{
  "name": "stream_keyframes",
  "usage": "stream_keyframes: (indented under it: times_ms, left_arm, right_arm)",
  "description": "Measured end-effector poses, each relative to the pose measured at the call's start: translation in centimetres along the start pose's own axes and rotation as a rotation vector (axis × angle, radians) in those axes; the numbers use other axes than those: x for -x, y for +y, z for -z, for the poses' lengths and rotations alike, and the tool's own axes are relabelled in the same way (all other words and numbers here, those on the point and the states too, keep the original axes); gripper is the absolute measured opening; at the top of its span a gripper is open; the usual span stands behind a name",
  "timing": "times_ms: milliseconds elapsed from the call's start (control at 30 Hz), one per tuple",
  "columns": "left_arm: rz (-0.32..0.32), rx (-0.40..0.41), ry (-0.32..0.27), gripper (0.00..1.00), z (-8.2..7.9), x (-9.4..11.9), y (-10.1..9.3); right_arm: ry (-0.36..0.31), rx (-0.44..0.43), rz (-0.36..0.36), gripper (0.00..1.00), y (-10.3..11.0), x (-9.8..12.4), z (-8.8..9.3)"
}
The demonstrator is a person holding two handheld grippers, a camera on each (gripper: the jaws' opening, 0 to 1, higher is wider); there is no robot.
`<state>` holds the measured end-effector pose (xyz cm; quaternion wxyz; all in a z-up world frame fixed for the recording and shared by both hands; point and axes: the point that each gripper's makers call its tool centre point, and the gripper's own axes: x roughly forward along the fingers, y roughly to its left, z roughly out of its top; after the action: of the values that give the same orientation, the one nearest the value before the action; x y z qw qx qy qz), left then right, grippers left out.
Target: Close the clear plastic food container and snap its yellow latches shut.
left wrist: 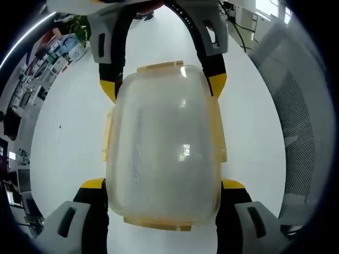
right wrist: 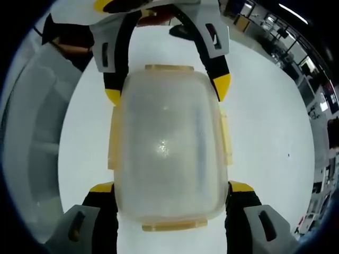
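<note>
The clear plastic food container (left wrist: pixel 164 143) lies on the white table (left wrist: pixel 69 143) with its lid on top. Pale yellow latches (left wrist: pixel 107 138) stick out at its sides and ends. In the left gripper view, my left gripper (left wrist: pixel 163 185) has its yellow-tipped jaws wide, pressed against both sides of the container's near end. My right gripper (left wrist: pixel 163 84) clasps the far end the same way. In the right gripper view, the container (right wrist: pixel 169 148) sits between my right gripper (right wrist: pixel 172 186) near me and the left gripper (right wrist: pixel 167 90) beyond it.
A grey mesh chair (left wrist: pixel 296 132) stands beside the table, seen also as the chair (right wrist: pixel 32 132) in the right gripper view. Shelves with office clutter (left wrist: pixel 53 53) lie beyond the table's far edge. Bare white tabletop (right wrist: pixel 275 137) surrounds the container.
</note>
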<state>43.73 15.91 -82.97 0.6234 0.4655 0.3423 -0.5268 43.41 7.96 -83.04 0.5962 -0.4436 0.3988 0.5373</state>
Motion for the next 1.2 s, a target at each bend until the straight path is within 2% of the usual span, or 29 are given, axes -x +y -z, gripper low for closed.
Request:
stream_keyframes:
  times_ms: [1200]
  left_arm:
    - [0.001,0.002,-0.003,0.86,-0.1,-0.8,2.6]
  right_arm:
    - [-0.012,0.004,0.005,0.85,-2.8,-0.2,0.3]
